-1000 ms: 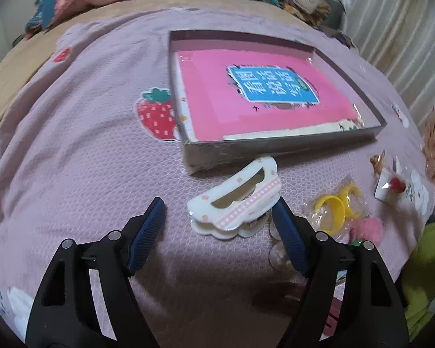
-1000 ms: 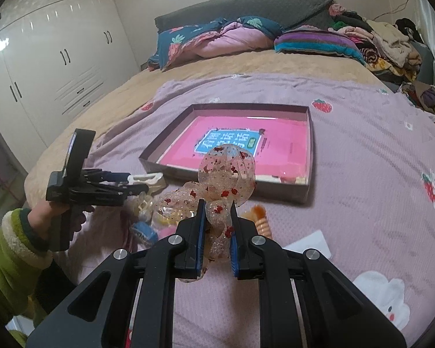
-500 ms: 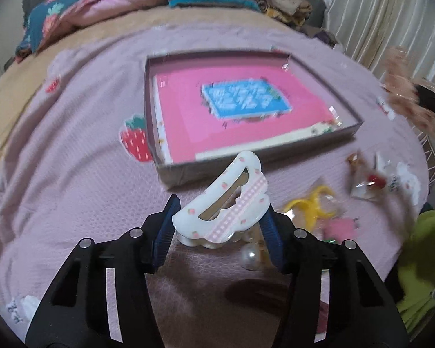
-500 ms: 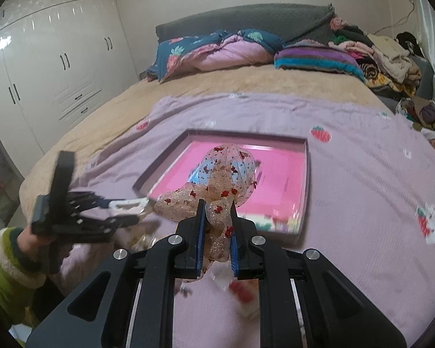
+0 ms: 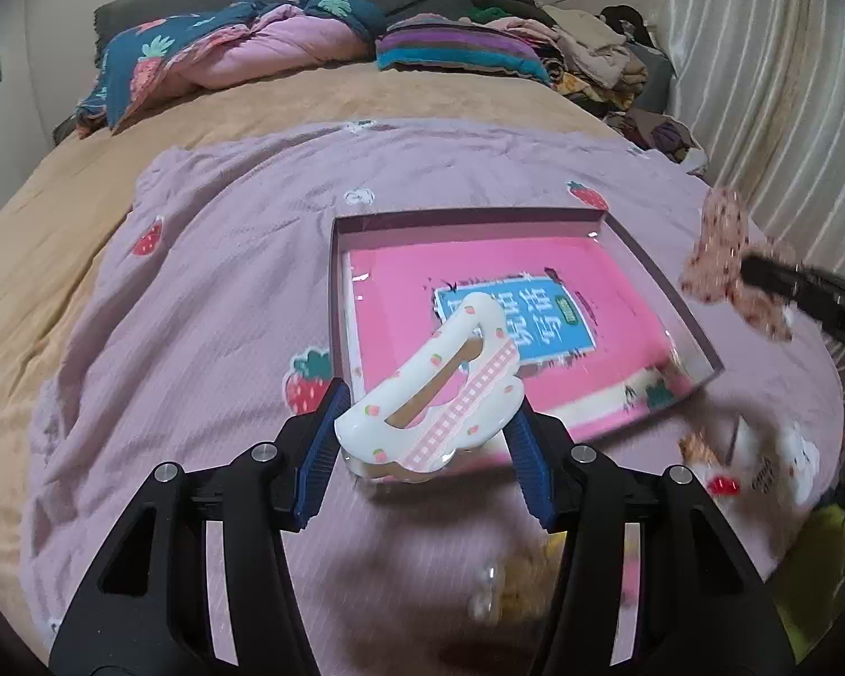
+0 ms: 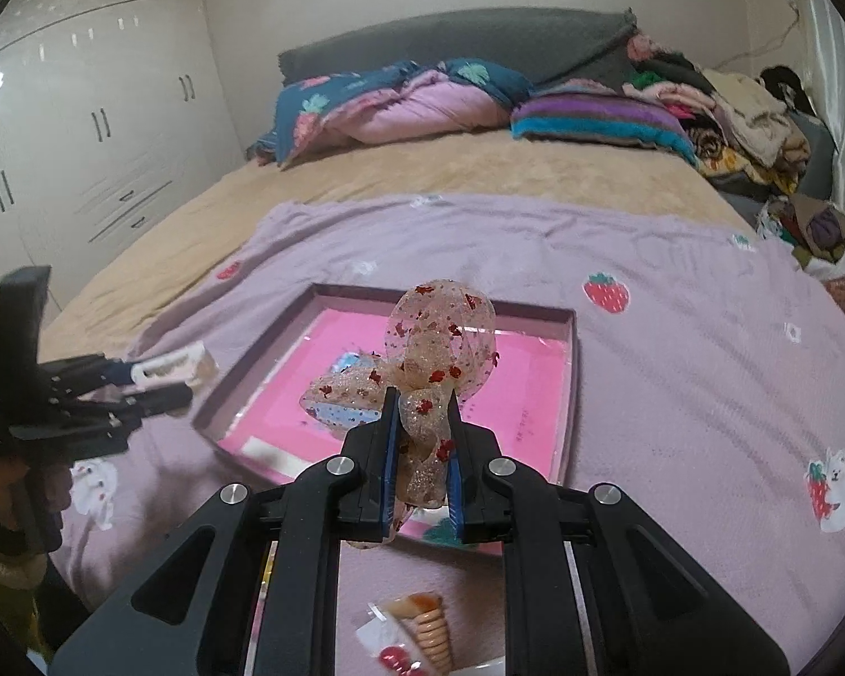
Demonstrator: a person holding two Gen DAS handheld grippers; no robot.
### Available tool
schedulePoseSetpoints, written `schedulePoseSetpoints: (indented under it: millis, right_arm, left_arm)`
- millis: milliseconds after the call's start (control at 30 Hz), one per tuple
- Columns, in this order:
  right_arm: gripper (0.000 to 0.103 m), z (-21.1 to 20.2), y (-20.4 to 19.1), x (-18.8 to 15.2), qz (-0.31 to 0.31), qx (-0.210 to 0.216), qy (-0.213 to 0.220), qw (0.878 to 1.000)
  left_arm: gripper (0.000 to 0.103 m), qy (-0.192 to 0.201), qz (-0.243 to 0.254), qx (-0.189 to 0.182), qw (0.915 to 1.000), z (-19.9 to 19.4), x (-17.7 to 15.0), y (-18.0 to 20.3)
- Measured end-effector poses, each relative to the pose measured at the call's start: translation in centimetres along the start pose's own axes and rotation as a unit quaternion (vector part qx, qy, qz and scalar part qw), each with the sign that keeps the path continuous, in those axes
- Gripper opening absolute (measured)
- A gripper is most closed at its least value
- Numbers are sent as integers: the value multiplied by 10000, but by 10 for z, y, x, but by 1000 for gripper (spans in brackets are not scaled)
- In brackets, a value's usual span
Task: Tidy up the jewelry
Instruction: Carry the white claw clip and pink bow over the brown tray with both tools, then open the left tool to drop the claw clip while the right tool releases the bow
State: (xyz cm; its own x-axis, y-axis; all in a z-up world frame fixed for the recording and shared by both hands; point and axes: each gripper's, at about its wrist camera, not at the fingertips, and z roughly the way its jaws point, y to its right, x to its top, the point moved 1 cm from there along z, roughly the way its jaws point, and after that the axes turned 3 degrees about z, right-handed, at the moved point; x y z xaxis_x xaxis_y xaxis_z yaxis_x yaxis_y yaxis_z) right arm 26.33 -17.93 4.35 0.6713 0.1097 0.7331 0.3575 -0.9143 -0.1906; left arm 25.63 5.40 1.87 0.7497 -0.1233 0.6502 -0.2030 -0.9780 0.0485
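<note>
Clamping the white hair claw (image 5: 431,394) by its two ends, the left gripper (image 5: 422,439) has its blue pads pressed on the clip with the strawberry-printed top facing up — a hold that keeps the clip level and its long side free to be set down flat. The claw hangs in the air over the near wall of the shallow box (image 5: 670,276), clear of the lilac blanket (image 5: 197,310). The right gripper (image 6: 421,450) is clenched on the knot of a sheer glittery bow (image 6: 428,355), the loops standing up above the jaws so they are not crushed; it too is poised above the box's near edge. The box, with a pink book (image 5: 479,281) lying in it, seems to be the collecting place. Other small pieces — a red-dotted packet (image 5: 755,467) and a ridged clip (image 6: 428,631) — lie loose on the blanket nearby, not yet gathered.
</note>
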Motion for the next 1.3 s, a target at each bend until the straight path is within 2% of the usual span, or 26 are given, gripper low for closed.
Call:
schedulePoseSetpoints:
  millis: [367, 667, 767, 800, 933, 1033, 1300]
  right_arm:
    - [14, 38, 27, -22, 323, -140, -498, 9981]
    - [17, 53, 33, -39, 419, -161, -758, 9961]
    - [30, 55, 34, -42, 444, -200, -772, 9958]
    - [40, 53, 34, -42, 451, -215, -749, 9959]
    - [49, 37, 36, -42, 529, -206, -570, 9968]
    - [56, 17, 43, -42, 687, -250, -377, 9966]
    - [75, -43, 55, -44, 959, -284, 174, 9948]
  left_arm:
    - [46, -376, -211, -86, 9990, 59, 7, 2]
    - [47, -582, -242, -57, 9980, 74, -4, 7]
    - [47, -611, -232, -48, 9979, 74, -6, 9]
    - [47, -620, -223, -50, 9978, 74, -6, 10]
    - [47, -606, -186, -35, 9980, 69, -8, 14]
    - [61, -533, -201, -24, 9984, 63, -7, 16]
    - [78, -243, -409, 49, 9989, 26, -4, 16]
